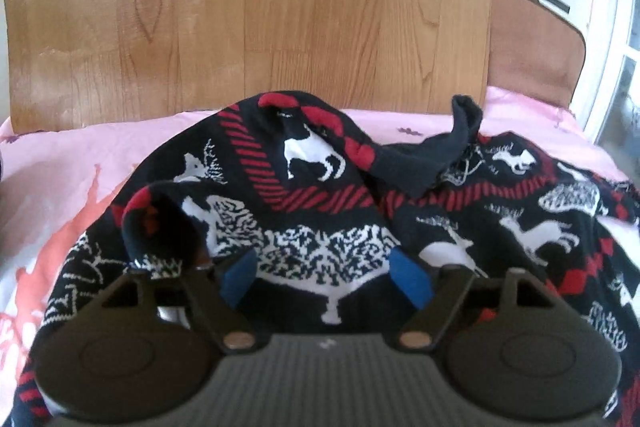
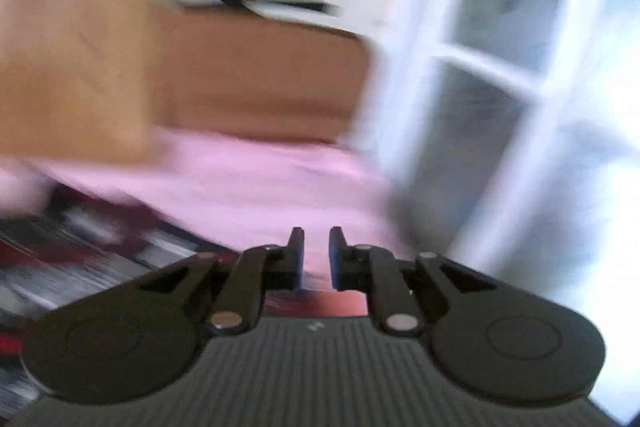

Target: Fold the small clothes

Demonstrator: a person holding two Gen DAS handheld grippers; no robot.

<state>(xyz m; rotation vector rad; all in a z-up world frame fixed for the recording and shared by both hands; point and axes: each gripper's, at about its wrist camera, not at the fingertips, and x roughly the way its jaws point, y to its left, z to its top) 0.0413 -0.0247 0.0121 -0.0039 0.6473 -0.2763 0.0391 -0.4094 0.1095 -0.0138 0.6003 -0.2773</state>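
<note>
A black sweater (image 1: 328, 195) with red bands and white reindeer lies crumpled on the pink bedsheet (image 1: 72, 171). Its rolled collar and a black cuff stick up at the far side. My left gripper (image 1: 326, 277) is open, its blue pads spread wide just above the sweater's near part, holding nothing. In the blurred right wrist view, my right gripper (image 2: 316, 257) hovers over the pink sheet (image 2: 256, 183) with a narrow gap between its pads and nothing between them. The sweater (image 2: 80, 251) shows blurred at the lower left.
A wooden headboard (image 1: 248, 11) rises behind the bed. A brown padded panel (image 1: 532, 47) stands at its right. A white-framed glass door (image 2: 500, 87) is at the right, close to the bed's edge.
</note>
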